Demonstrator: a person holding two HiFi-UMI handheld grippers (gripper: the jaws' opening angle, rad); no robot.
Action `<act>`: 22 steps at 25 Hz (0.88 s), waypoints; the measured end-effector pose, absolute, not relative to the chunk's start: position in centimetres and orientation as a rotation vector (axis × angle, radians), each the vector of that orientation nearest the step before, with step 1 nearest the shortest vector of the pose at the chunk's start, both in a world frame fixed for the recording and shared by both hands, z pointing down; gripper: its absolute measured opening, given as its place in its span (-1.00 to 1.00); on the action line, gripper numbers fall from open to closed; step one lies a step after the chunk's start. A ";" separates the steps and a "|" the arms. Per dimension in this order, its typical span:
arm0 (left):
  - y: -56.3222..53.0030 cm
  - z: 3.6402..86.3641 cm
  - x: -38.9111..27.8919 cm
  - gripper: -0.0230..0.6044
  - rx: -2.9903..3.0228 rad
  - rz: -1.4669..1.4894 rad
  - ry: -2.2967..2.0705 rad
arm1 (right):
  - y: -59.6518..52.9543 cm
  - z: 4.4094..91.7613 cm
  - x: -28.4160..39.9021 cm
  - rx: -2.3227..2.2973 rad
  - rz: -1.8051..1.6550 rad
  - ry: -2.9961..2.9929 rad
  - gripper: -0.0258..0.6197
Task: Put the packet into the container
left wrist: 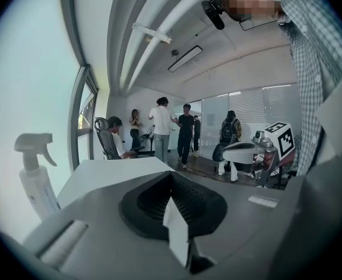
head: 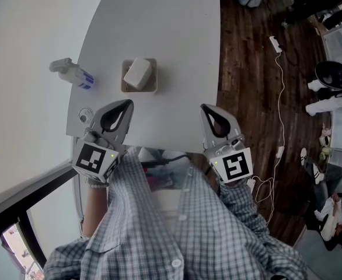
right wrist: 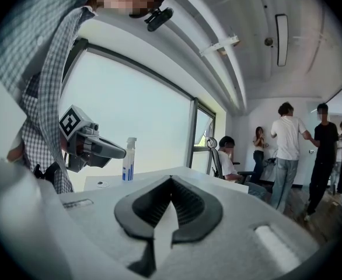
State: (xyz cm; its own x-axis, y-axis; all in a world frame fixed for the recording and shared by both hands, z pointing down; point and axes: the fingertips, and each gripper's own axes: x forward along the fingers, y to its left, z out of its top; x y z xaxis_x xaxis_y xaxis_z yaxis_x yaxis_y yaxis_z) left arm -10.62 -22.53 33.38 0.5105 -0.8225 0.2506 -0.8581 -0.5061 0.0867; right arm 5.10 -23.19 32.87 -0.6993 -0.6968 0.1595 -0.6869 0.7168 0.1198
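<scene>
A white packet (head: 138, 72) lies inside the small tan container (head: 152, 87) in the middle of the white table (head: 171, 34). Both grippers hover over the table's near edge, apart from the container. My left gripper (head: 126, 103) points at the container from the near left, its jaws shut tip to tip with nothing between them (left wrist: 171, 175). My right gripper (head: 204, 107) is at the near right, also shut and empty (right wrist: 171, 179). Each gripper shows in the other's view: the right gripper (left wrist: 250, 151) in the left gripper view, the left gripper (right wrist: 92, 146) in the right gripper view. Neither gripper view shows the container.
A spray bottle (head: 72, 73) with a blue label stands near the table's left edge (left wrist: 35, 179) (right wrist: 128, 161). A small round object (head: 85, 115) sits at the near left corner. To the right is dark wooden floor with a white cable (head: 281, 98). Several people stand across the room (left wrist: 171, 130).
</scene>
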 end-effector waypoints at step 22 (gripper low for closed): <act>-22.5 33.7 -10.0 -0.92 2.550 0.275 -1.417 | -23.2 33.4 5.3 1.099 -0.065 -2.713 -0.93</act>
